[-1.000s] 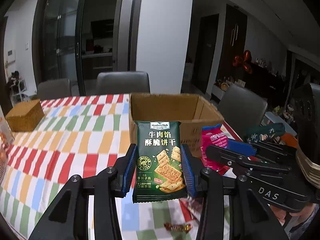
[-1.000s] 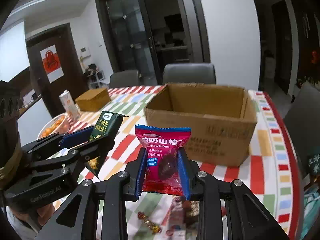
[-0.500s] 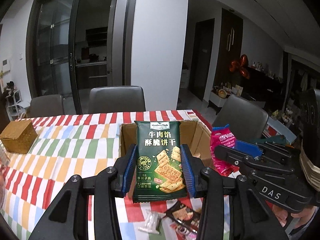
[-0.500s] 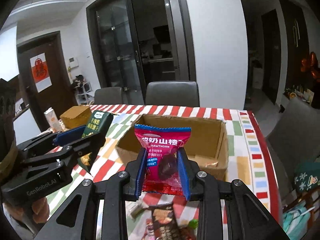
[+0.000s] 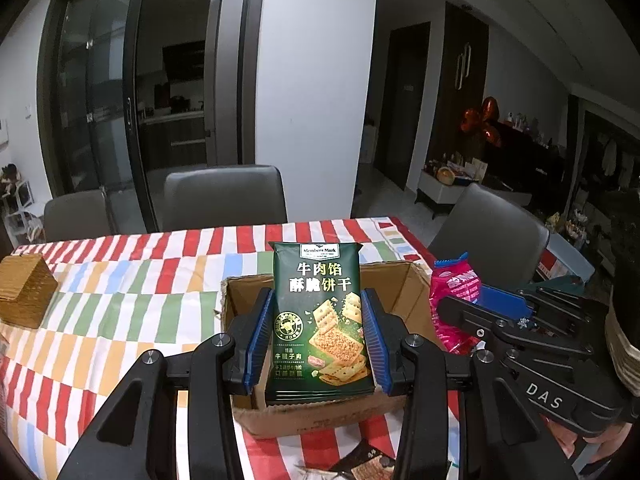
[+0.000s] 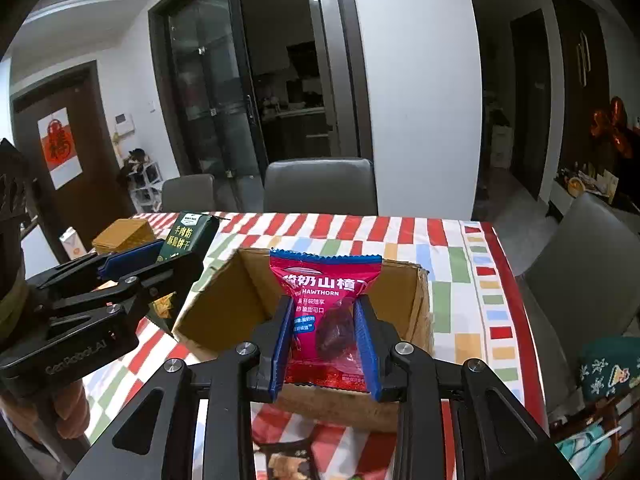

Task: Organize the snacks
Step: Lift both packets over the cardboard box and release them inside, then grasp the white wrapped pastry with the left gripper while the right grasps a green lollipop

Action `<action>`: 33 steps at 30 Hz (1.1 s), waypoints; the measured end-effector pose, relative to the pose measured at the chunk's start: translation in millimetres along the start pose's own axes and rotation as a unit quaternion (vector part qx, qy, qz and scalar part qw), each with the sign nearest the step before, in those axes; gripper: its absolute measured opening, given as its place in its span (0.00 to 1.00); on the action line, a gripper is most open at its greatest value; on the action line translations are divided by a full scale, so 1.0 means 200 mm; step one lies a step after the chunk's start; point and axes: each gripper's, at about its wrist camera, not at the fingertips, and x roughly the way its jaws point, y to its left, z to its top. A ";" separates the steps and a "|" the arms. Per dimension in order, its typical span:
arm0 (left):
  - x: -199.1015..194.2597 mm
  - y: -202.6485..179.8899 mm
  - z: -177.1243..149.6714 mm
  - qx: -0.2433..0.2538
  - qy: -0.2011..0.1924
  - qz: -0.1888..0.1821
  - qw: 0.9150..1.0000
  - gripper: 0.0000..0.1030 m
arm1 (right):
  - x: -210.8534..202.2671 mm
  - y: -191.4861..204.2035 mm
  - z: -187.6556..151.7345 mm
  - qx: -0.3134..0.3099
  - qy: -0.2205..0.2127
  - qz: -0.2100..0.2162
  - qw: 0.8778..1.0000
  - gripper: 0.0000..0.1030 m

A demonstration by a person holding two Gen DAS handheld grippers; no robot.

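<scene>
Striped table [image 5: 120,280], jaws clamping cracker pack [image 5: 319,320], hawthorn pack [image 6: 325,320]

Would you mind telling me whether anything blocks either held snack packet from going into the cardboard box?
Nothing visible does. The green cracker packet and the red hawthorn packet are each clamped in tongs before the cardboard box, whose top is open.

Home dining room, striped tablecloth [image 5: 120,288], grey dining chairs [image 6: 320,186], glass sliding doors [image 5: 100,112], sideboard clutter [image 5: 460,176]
</scene>
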 end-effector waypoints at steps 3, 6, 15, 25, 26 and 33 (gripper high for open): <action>0.07 0.01 0.02 0.002 0.009 0.000 1.000 0.42 | 0.04 -0.01 0.01 0.000 0.005 -0.003 1.000 0.31; 0.12 0.01 0.04 0.004 0.012 0.012 1.000 0.47 | 0.09 -0.02 0.03 -0.002 0.009 -0.007 1.000 0.31; 0.00 -0.04 -0.05 0.029 0.007 0.040 0.999 0.67 | 0.01 -0.01 -0.04 -0.010 -0.002 -0.037 0.999 0.51; -0.19 -0.14 -0.24 0.051 0.028 0.034 0.998 0.68 | -0.21 0.04 -0.19 -0.032 -0.002 -0.046 0.998 0.51; -0.21 -0.15 -0.26 0.053 0.029 0.036 0.997 0.68 | -0.23 0.04 -0.21 -0.030 -0.001 -0.046 0.998 0.51; -0.29 -0.14 -0.42 0.055 0.043 0.050 0.996 0.70 | -0.28 0.07 -0.33 -0.027 0.015 -0.058 0.998 0.51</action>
